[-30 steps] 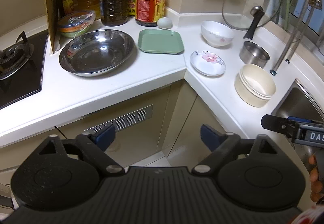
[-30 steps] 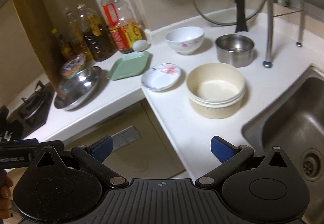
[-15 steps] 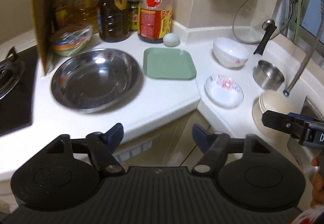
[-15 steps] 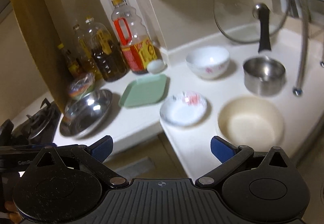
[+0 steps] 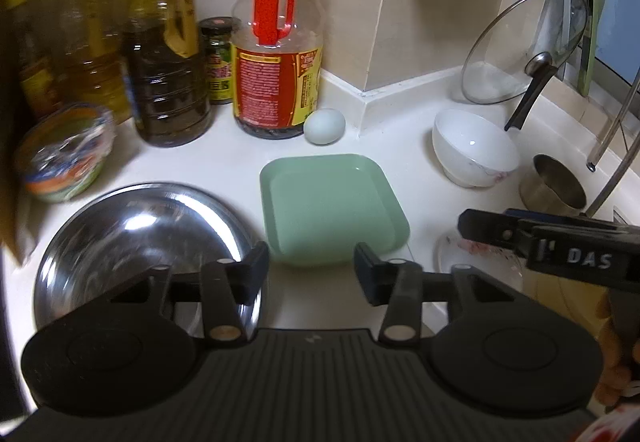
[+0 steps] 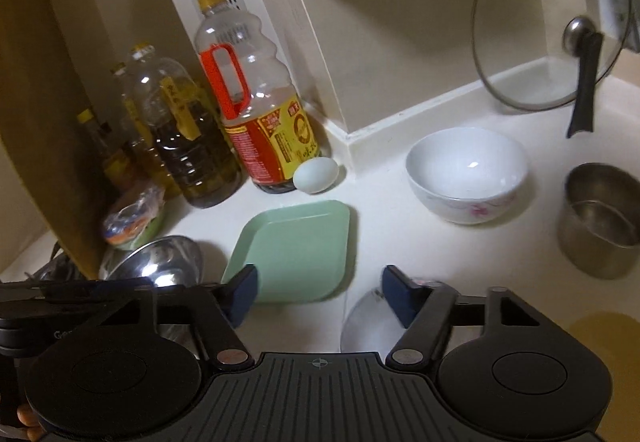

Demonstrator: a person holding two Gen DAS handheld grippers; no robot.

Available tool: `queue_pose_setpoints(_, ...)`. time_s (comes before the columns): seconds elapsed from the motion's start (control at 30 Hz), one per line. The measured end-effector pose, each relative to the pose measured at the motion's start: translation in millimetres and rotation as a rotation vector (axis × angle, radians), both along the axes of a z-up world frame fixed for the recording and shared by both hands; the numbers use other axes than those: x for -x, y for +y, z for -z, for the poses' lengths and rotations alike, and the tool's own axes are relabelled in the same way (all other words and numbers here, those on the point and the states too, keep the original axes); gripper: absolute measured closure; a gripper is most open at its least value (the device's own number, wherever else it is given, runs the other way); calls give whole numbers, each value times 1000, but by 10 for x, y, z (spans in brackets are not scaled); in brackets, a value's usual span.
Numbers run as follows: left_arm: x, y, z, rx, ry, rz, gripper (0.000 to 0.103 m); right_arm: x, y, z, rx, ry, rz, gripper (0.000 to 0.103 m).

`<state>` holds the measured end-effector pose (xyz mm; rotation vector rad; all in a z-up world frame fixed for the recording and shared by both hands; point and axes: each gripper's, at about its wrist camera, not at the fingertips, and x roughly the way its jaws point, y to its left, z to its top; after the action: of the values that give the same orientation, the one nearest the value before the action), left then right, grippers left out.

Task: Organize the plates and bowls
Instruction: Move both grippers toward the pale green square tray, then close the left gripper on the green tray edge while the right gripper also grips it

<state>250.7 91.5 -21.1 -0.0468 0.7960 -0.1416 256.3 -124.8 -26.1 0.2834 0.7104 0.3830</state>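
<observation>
Left claw [image 5: 311, 268]: jaws apart, empty; nearer the counter than a second ago
Green plate [image 5: 332, 208]: square, matte, smooth; just ahead of left claw
Steel bowl [image 5: 140, 242]: round, glossy; under left finger
Right claw [image 6: 318, 294]: gaping, empty; closer too
White bowl [image 6: 466, 174]: glazed, round; ahead-right

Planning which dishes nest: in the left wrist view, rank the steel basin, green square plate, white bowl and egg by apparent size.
Largest to smallest as they look:
1. steel basin
2. green square plate, nearly as wide, and nearer objects loom in this fisheye
3. white bowl
4. egg
</observation>
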Motion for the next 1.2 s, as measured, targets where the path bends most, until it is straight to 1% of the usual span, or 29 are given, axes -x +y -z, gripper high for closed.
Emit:
queue_pose_setpoints(0.23,-524,90,186,-7,45,36,70,-475,112,269,-13,80,35,60)
queue_pose_setpoints(0.37,-749,118,288,-12,83,32,70,-694,176,421,-8,127,44,66)
queue_pose_setpoints(0.57,-962,147,363,-16,107,35,70,-907,244,562,8,161,66,74)
queue_pose_setpoints(0.63,-1020,160,381,-18,117,32,70,-958,248,607,9,176,70,83)
queue_pose_setpoints(0.7,-1068,172,393,-14,127,30,70,-994,243,652,3,187,71,88)
queue_pose_setpoints(0.73,-1088,177,398,-13,132,30,70,-1005,236,670,0,193,73,93)
queue_pose_setpoints(0.8,-1127,187,407,-13,142,28,70,-1021,227,698,1,198,80,98)
queue_pose_setpoints(0.97,-1200,187,447,-11,173,23,71,-1036,194,708,7,199,133,99)
queue_pose_setpoints(1.07,-1233,164,495,-3,192,31,74,-1046,154,715,-15,210,145,99)
queue_pose_setpoints(1.17,-1273,123,555,-5,212,35,76,-1052,154,709,-10,209,142,99)
queue_pose_setpoints(1.2,-1290,107,576,-8,218,37,79,-1055,149,709,-9,210,140,99)
